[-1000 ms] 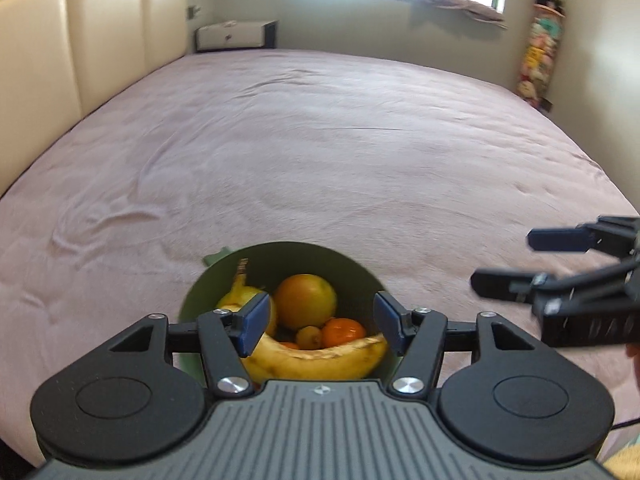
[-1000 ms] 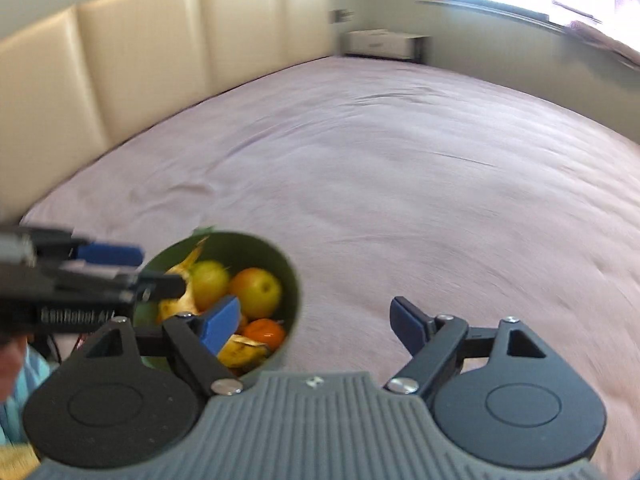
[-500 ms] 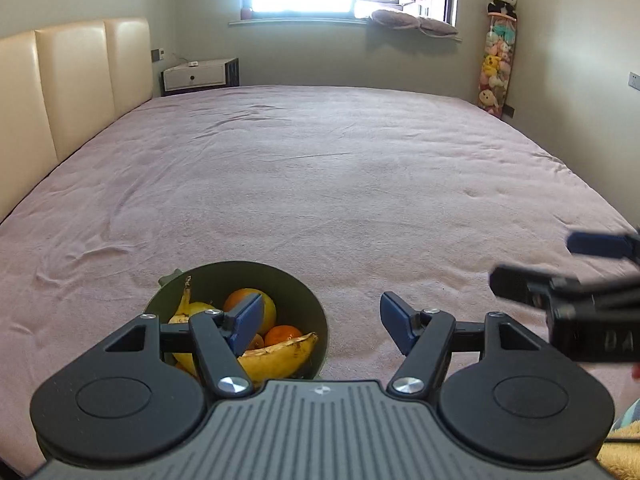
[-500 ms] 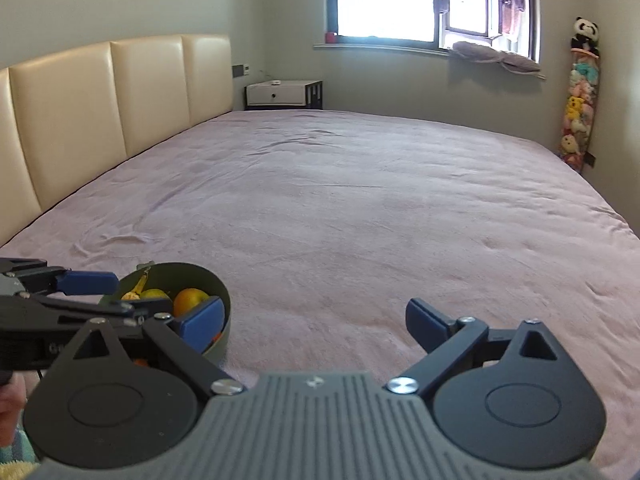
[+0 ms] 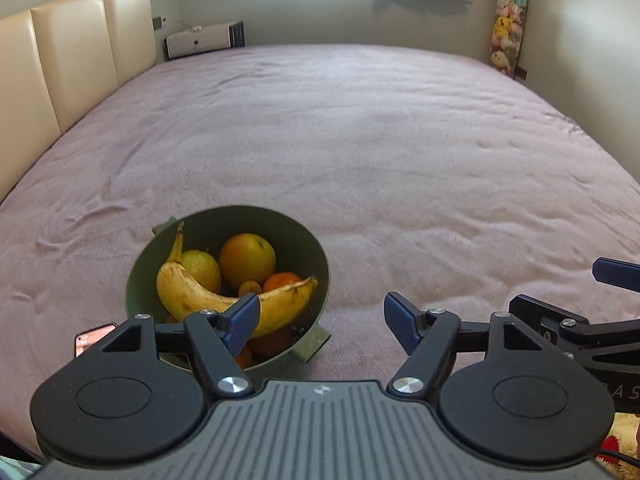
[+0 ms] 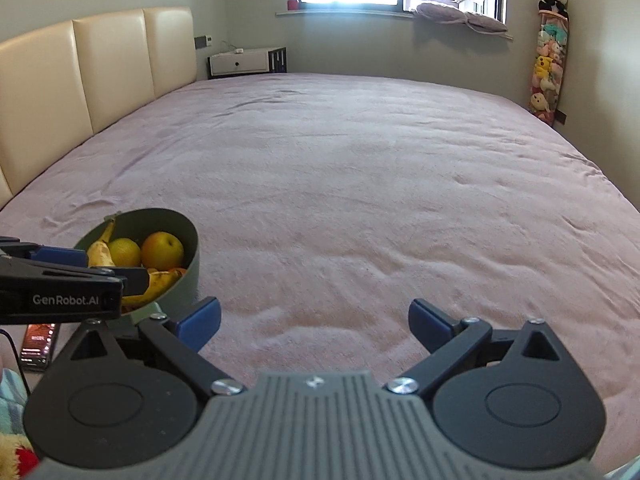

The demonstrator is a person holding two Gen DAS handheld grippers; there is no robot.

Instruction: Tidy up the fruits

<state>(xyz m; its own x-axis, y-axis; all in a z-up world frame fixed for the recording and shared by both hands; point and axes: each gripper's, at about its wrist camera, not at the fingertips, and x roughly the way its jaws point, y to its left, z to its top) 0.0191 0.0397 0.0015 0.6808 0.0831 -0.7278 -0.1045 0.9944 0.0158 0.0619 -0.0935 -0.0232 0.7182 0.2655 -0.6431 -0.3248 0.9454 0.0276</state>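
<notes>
L gripper (image 5: 320,318) stood wide, nothing between the blue pads; its left pad overlapped the bowl in view, hanging just above the near rim. R gripper (image 6: 314,324) was also wide and empty, over bare bedspread to the bowl's right.

Task's things: all visible fruit sat in the green bowl (image 5: 312,248) on the bed (image 5: 360,140). A long banana (image 5: 200,300) curved across the front; a 2nd banana (image 5: 176,240) stood stem-up at the left; behind were a yellow-green round fruit (image 5: 202,268), an orange-yellow apple-like one (image 5: 248,258), a mandarin (image 5: 282,280) and a small yellow piece, type unclear. No loose fruit showed on the cover. That fits either fruit already gathered, or a full bowl awaiting sorting out; can't tell which.

For any grasp there: come down square, close on the banana's thick middle, light squeeze, since it was spotted and prob. soft. The round ones looked smooth and would roll.

Bowl looked matte, w/ small lug handles; the cover was plush pinkish fabric, wrinkled and soft, so the bowl could tip if pushed. A phone (image 6: 38,340) lay beside the bowl.
</notes>
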